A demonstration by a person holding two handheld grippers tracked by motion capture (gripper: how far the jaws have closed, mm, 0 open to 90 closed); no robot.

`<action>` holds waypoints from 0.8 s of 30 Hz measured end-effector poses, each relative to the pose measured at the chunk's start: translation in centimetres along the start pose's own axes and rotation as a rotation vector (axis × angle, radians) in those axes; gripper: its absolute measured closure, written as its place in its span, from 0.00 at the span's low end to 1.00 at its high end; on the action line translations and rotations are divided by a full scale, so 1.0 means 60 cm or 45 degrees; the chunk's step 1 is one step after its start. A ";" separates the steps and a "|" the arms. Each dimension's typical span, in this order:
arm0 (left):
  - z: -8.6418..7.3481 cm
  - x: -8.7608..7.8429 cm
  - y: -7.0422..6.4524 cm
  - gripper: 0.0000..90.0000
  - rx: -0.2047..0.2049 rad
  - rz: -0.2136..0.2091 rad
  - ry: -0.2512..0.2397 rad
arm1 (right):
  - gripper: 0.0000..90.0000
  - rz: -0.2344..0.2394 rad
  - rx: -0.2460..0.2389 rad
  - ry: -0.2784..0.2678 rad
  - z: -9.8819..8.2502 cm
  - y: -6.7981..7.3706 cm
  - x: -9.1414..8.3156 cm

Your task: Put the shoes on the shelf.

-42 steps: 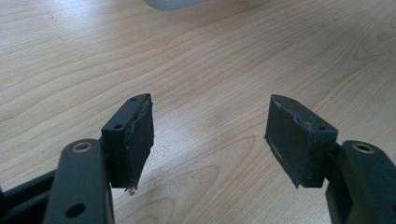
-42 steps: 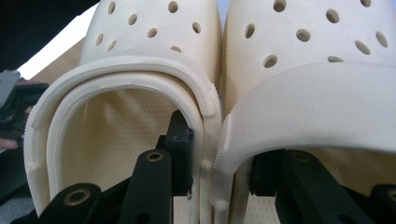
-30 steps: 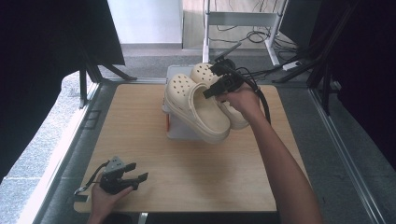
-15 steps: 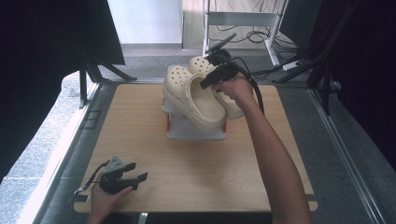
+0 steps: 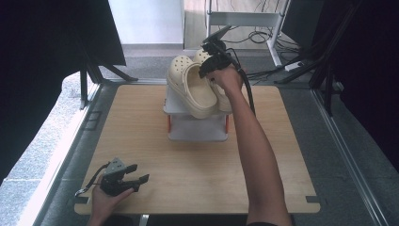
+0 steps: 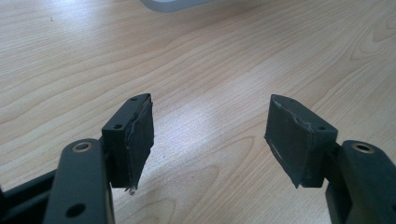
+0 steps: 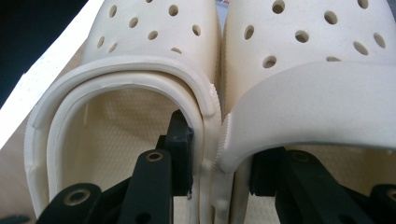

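A pair of cream clogs (image 5: 190, 89) lies on top of a small white rack (image 5: 197, 129) at the far middle of the wooden table (image 5: 282, 155). My right gripper (image 5: 211, 76) is shut on them. In the right gripper view one jaw sits inside the left clog (image 7: 154, 32) and the other inside the right clog (image 7: 308, 84). My right gripper (image 7: 219, 172) pinches their two touching side walls together. My left gripper (image 5: 139, 173) rests at the table's near left corner. It stands open over bare wood (image 6: 210, 140), with nothing between its pads.
Dark curtains and metal frame legs (image 5: 84, 80) flank the table on both sides. Cables (image 5: 263, 33) lie on the floor beyond the far edge. A desk leg frame (image 5: 244, 19) stands behind the rack.
My right hand has carried the clogs away from me, farther onto the rack's top toward the far edge. The left gripper has stayed where it was.
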State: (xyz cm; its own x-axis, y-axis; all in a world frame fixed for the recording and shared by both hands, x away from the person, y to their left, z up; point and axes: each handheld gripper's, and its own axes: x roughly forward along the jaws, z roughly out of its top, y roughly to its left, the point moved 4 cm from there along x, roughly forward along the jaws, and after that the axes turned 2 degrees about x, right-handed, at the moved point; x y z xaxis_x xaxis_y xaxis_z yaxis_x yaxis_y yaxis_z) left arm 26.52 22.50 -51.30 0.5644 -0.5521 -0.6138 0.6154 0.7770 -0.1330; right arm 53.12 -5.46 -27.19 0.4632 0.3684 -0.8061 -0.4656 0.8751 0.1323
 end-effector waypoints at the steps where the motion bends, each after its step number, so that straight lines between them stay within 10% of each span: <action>1: 0.000 0.000 0.000 0.37 0.000 0.002 0.001 | 0.75 -0.014 0.015 -0.006 0.004 0.001 0.001; 24: 0.001 -0.008 0.001 0.37 0.000 -0.019 -0.022 | 0.74 -0.219 0.298 -0.075 0.033 0.018 0.052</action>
State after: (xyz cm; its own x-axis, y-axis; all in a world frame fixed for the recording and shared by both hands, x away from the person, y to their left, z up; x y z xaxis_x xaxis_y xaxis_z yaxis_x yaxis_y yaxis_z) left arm 26.32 22.79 -50.99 0.5645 -0.5690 -0.5979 0.6240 0.7684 -0.1420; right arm 55.57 -2.74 -28.42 0.5661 0.2202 -0.7944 -0.1930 0.9723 0.1320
